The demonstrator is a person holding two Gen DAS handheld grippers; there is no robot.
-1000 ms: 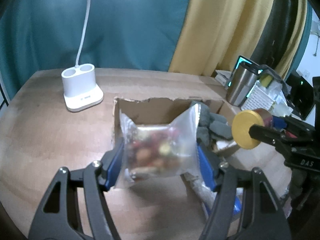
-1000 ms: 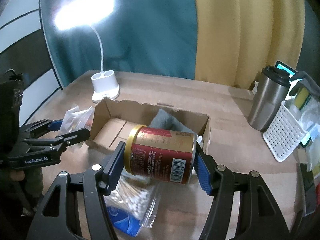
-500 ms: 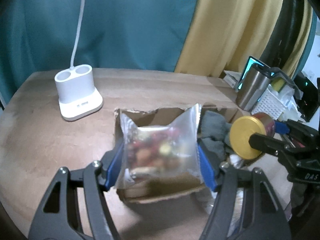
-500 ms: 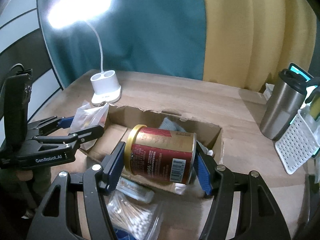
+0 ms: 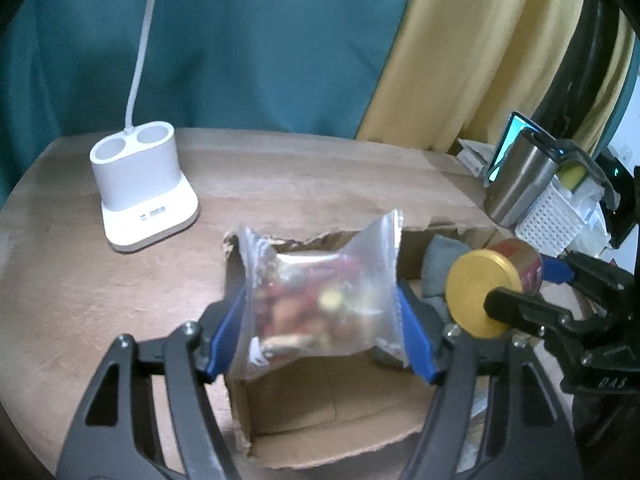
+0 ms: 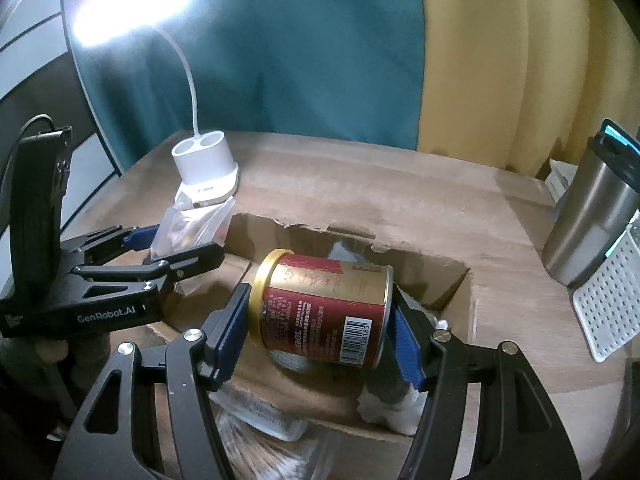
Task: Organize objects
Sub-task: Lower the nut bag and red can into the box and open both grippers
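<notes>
The left gripper point(image 5: 322, 316) carries a clear bag of snacks point(image 5: 320, 300) above the near-left part of the open cardboard box point(image 5: 328, 436), presumably so it can drop straight in; its jaws, about half open, have just been opening a little, yet the blue pads point(image 5: 228, 328) touch the bag's sides, which hangs between them. To its right, the right gripper point(image 6: 320, 320) has its jaws clamped end to end on a red tin with a gold lid point(image 6: 320, 312), lying sideways over the box's middle above a grey cloth point(image 6: 340, 250), likely so both go in together.
</notes>
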